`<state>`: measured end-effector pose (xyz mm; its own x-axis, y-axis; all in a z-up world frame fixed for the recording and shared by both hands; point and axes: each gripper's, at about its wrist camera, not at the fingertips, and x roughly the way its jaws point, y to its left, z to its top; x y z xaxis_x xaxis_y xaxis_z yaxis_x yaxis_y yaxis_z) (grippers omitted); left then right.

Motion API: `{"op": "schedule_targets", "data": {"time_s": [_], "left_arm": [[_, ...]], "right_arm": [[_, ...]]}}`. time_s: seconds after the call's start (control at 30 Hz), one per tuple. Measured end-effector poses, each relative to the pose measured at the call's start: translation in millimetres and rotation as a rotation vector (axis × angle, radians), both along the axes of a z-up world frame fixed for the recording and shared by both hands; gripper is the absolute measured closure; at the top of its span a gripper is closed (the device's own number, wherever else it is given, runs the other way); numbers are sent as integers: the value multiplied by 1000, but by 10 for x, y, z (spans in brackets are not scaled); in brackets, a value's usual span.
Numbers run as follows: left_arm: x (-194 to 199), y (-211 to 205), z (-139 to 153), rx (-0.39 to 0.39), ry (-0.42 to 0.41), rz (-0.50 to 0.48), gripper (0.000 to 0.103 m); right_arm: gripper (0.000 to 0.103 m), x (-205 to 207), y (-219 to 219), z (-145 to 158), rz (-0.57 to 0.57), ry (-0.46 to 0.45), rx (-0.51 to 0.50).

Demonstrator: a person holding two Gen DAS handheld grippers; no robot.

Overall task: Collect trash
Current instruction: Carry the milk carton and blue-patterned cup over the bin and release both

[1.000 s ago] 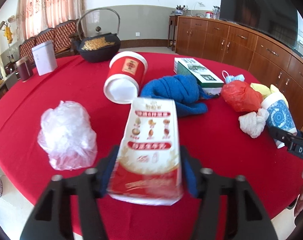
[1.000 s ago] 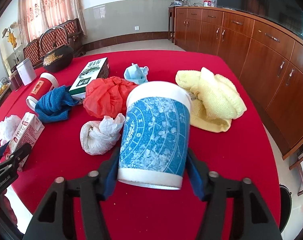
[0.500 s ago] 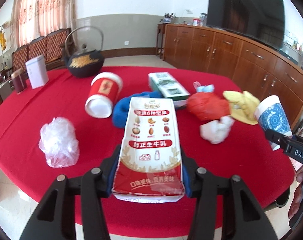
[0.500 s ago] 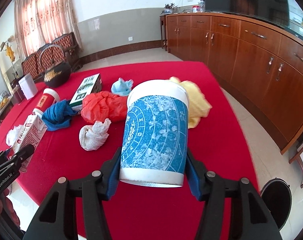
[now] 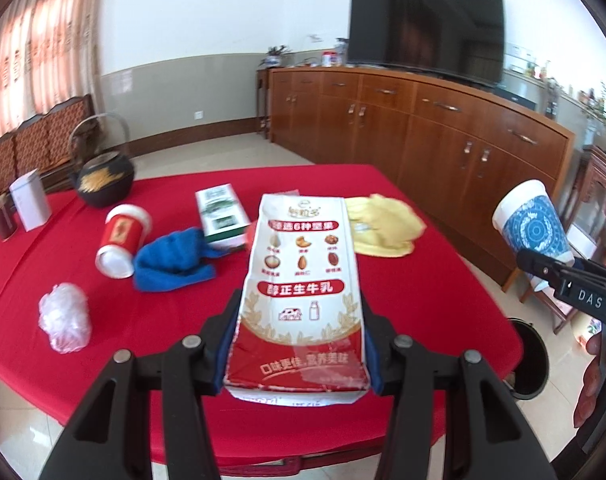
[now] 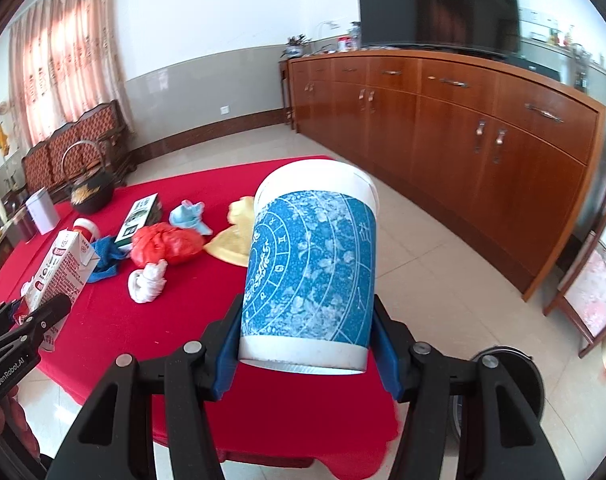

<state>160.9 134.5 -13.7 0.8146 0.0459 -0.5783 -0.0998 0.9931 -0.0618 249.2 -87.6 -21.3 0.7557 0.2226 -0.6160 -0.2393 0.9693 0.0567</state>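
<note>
Milk carton clamped between the pads of the left tool, held up over the near edge of the red tabletop; blue-patterned paper cup clamped the same way in the right tool, up past the tabletop's right edge. On the tabletop: clear plastic wad, red-label cup on its side, blue cloth, green box, yellow cloth, red bag, white wad, light blue mask. Black bin stands on the floor just beside the tabletop's right corner.
</note>
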Motion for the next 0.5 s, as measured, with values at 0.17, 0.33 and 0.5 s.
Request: {"op": "schedule_targets", "data": {"time_s": [0.17, 0.33, 0.5], "left_arm": [[41, -344, 90, 9, -15, -69, 51], [91, -688, 129, 11, -22, -137, 51], [126, -1018, 143, 19, -23, -202, 51]], "right_arm": [[44, -119, -407, 72, -59, -6, 3], [44, -224, -823, 122, -122, -12, 7], [44, -313, -1204, 168, -178, -18, 6]]}}
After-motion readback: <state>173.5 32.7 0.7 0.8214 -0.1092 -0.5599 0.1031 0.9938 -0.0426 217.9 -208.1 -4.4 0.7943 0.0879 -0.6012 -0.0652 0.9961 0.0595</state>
